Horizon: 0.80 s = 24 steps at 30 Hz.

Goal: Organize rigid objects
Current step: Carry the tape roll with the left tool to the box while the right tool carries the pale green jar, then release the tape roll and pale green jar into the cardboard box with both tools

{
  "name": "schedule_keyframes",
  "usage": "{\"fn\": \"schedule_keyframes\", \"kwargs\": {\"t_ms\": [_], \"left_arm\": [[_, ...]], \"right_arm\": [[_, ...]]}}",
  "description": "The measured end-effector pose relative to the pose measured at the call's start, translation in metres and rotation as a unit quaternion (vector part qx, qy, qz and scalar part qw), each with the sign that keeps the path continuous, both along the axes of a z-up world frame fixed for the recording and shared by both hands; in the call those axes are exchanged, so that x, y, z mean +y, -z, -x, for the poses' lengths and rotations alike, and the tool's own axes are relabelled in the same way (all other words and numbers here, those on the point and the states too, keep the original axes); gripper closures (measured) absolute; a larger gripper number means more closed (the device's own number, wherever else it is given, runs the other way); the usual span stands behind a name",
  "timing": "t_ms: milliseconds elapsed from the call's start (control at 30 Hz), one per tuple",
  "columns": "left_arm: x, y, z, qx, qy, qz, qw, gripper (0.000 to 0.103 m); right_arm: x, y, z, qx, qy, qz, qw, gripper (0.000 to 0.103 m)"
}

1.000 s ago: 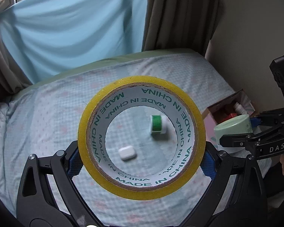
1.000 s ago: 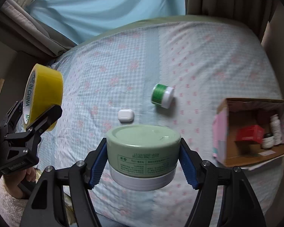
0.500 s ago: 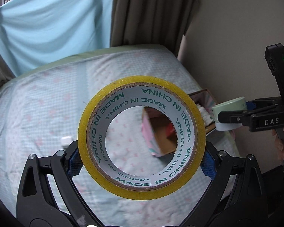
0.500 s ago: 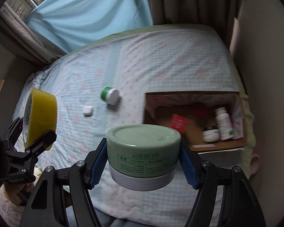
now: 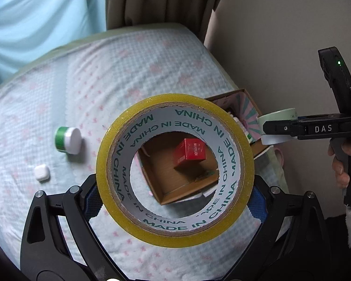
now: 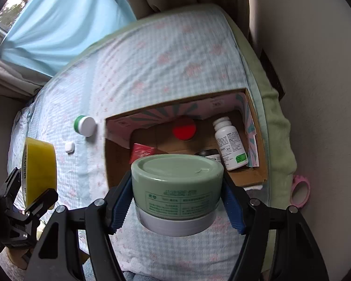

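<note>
Bed (image 6: 166,53) w/ pale blue checked sheet fills the room up to a wall on the right; a cardboard box (image 6: 259,175) sits at that edge w/ a red box (image 5: 191,151), white bottle (image 6: 230,140) & red-lidded item (image 6: 184,129) inside, while open sheet lies to its left around a green-white jar (image 5: 67,139) & white earbud case (image 5: 41,172). Left gripper (image 5: 175,199) is clamped on a yellow tape roll (image 5: 119,175), "MADE IN CHINA" printed on its core, held above the box w/ the red box seen thru its hole. Right gripper (image 6: 177,201) grips a pale green tin (image 6: 177,182) w/ grey base between its blue pads, in the air by the box's near side.
</note>
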<state>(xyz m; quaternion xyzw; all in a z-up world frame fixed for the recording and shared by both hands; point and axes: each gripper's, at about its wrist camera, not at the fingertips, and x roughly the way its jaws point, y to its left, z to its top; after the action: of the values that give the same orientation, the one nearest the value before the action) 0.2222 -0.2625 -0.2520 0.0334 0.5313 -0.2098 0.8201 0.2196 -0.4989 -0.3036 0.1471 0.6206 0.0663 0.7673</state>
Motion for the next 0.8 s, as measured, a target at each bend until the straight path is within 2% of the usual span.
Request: {"fn": "schedule_keyframes", "kwargs": {"t_ms": [200, 333, 500, 667, 800], "left_arm": [[-0.023, 0.041, -0.048, 0.070, -0.005, 0.002, 0.9975, 0.007], [-0.043, 0.069, -0.076, 0.143, -0.007, 0.006, 0.9897, 0.007], [-0.057, 0.103, -0.104, 0.241, -0.019, 0.030, 0.9700, 0.007], [-0.069, 0.131, -0.123, 0.308, -0.022, 0.022, 0.9509, 0.007], [-0.068, 0.156, -0.137, 0.371, -0.041, 0.037, 0.9269, 0.007]], "right_arm": [[-0.004, 0.039, -0.025, 0.018, -0.031, 0.018, 0.999, 0.037], [0.000, 0.060, -0.039, 0.014, -0.071, 0.042, 0.997, 0.037], [0.001, 0.082, -0.050, 0.014, -0.106, 0.051, 0.993, 0.037], [0.009, 0.095, -0.054, -0.015, -0.155, 0.079, 0.985, 0.037], [0.022, 0.097, -0.054, -0.053, -0.204, 0.103, 0.972, 0.037]]}}
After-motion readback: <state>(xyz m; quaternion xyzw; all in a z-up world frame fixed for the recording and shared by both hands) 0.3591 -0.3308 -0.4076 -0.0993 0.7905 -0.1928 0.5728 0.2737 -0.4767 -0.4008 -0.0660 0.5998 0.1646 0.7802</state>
